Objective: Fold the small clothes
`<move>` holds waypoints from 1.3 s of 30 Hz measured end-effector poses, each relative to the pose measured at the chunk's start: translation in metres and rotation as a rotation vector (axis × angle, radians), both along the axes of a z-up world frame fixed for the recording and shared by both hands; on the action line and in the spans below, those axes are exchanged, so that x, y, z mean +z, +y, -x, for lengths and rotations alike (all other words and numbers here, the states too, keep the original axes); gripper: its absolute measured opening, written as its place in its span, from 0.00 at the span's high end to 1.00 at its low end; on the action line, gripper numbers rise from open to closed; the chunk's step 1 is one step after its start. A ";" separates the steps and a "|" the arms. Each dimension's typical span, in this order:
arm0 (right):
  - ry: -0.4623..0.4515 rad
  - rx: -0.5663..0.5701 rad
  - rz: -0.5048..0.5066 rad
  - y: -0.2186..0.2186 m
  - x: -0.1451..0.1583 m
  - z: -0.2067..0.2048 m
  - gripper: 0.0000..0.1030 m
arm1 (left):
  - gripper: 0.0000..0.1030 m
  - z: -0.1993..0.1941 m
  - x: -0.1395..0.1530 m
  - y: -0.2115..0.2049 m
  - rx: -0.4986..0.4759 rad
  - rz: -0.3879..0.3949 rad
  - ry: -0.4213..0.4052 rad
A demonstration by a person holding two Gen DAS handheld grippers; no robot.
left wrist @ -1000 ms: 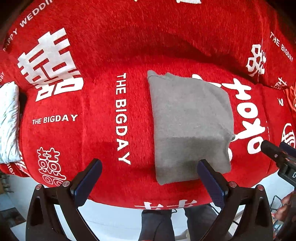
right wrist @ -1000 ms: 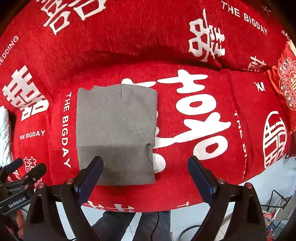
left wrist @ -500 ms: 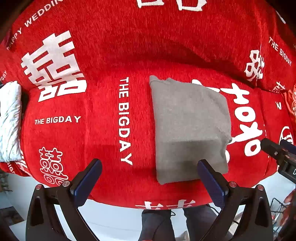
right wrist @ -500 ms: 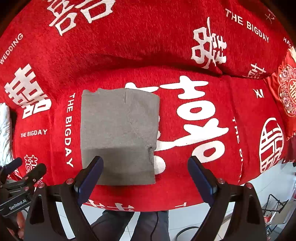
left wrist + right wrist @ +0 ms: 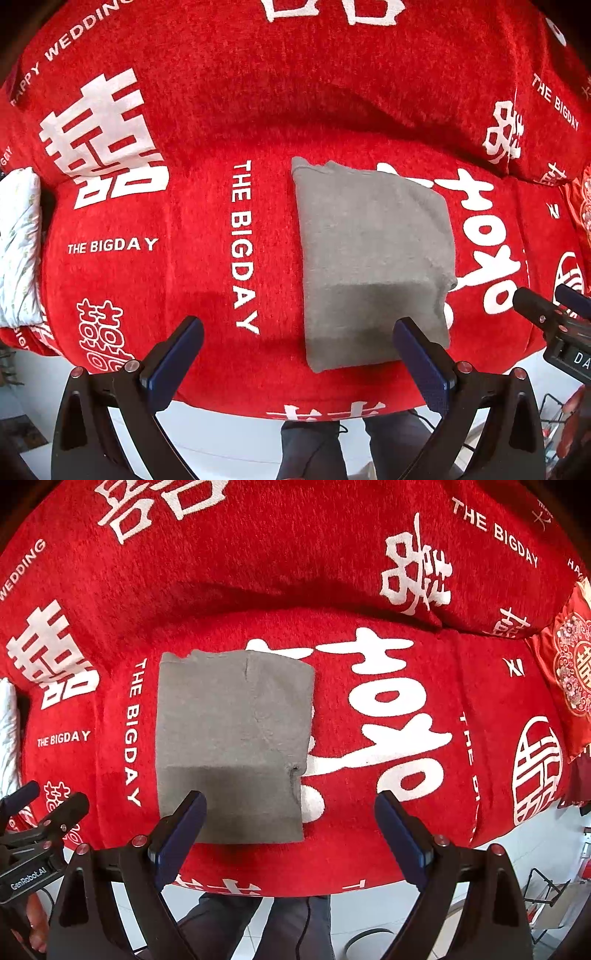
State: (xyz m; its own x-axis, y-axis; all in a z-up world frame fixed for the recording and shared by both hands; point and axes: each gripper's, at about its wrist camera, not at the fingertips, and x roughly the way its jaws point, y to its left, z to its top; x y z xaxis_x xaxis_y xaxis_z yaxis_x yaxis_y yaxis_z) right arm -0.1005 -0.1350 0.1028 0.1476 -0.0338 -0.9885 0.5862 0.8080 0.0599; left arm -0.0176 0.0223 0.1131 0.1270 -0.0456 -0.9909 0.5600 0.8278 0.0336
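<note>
The gray cloth lies folded flat on the red sofa, near its front edge. Both the left hand-held gripper and the right hand-held gripper are spread wide, holding nothing. A careless grab could undo the fold or drag it off. A white pillow sits far left, clear.
</note>
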 end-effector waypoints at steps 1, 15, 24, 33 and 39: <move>0.001 0.000 0.000 0.000 0.000 0.000 0.09 | 0.00 0.000 0.000 -0.001 0.000 0.001 0.001; 0.009 0.000 0.010 0.000 0.000 -0.001 0.09 | 0.00 0.001 0.000 -0.003 -0.010 -0.006 -0.003; 0.008 -0.003 0.006 -0.003 0.001 0.000 0.09 | 0.00 -0.001 0.000 -0.004 -0.016 -0.012 -0.006; 0.009 0.002 0.000 -0.003 0.001 -0.002 0.09 | 0.00 -0.002 0.000 -0.005 -0.021 -0.014 -0.009; 0.008 0.002 0.000 -0.003 0.000 -0.002 0.09 | 0.00 -0.003 0.000 -0.005 -0.023 -0.015 -0.009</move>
